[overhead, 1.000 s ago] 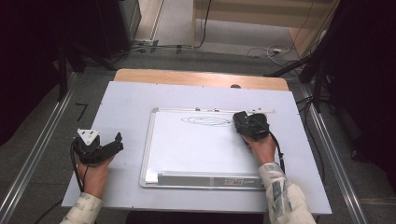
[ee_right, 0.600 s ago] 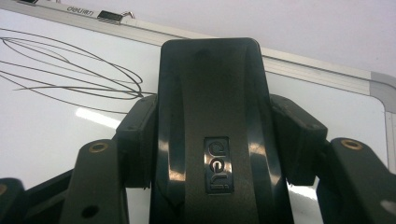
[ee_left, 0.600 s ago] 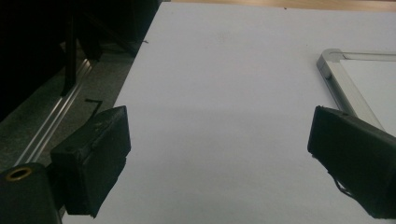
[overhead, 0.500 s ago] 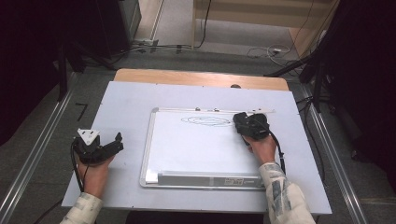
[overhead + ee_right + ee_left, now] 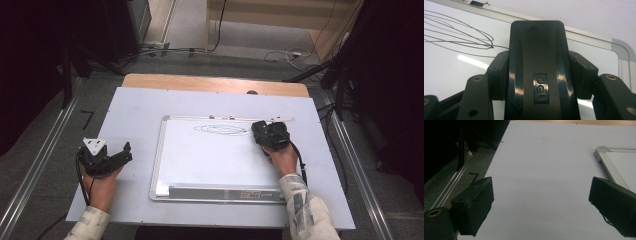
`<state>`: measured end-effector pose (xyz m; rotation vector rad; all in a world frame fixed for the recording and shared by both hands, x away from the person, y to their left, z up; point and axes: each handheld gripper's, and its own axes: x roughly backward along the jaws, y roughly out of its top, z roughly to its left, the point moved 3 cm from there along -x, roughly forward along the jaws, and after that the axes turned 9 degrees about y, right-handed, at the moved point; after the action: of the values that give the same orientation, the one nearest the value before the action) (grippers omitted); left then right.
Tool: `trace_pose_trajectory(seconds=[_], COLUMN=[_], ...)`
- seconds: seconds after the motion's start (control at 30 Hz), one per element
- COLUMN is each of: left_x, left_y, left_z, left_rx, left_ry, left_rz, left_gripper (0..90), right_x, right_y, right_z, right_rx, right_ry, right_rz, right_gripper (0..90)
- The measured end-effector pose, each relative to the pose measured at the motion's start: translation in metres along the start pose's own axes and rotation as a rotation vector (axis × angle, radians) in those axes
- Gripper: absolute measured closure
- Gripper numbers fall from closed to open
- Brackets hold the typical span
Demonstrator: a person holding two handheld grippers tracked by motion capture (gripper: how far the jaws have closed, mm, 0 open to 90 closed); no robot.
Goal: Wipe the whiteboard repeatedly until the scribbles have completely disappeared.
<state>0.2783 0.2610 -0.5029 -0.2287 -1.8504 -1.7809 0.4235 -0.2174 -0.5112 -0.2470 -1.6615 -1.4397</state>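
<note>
Two grippers are working at the white table (image 5: 135, 107). At the lower left of the high view, the left gripper (image 5: 111, 159) is resting on the tabletop beside the whiteboard (image 5: 210, 160), its jaws spread wide and gripping nothing. Across the middle, the whiteboard is lying flat, with a looping scribble (image 5: 220, 130) sitting near its top edge. Just right of that scribble, the right gripper (image 5: 264, 135) is pinching a black eraser (image 5: 537, 75) between its jaws and pressing it against the board's upper right area. Wiping seems to be the step in hand; the next move is likely calling for a leftward sweep over the scribble while keeping the eraser flat.
</note>
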Motion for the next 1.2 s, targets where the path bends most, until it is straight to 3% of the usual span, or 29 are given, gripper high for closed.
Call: trace_pose_trajectory(seconds=[0.5, 1.2], left_x=[-0.001, -0.002], left_y=[0.0, 0.0], left_z=[-0.002, -0.002], left_rx=[-0.009, -0.009], left_ry=[-0.001, -0.001], left_rz=[0.002, 0.002], left_gripper=[6.2, 6.2], right_x=[-0.007, -0.015], right_y=[0.006, 0.012], right_z=[0.006, 0.019], right_rx=[0.056, 0.108], right_ry=[0.073, 0.121], right_rz=[0.016, 0.011], right_gripper=[39.0, 39.0])
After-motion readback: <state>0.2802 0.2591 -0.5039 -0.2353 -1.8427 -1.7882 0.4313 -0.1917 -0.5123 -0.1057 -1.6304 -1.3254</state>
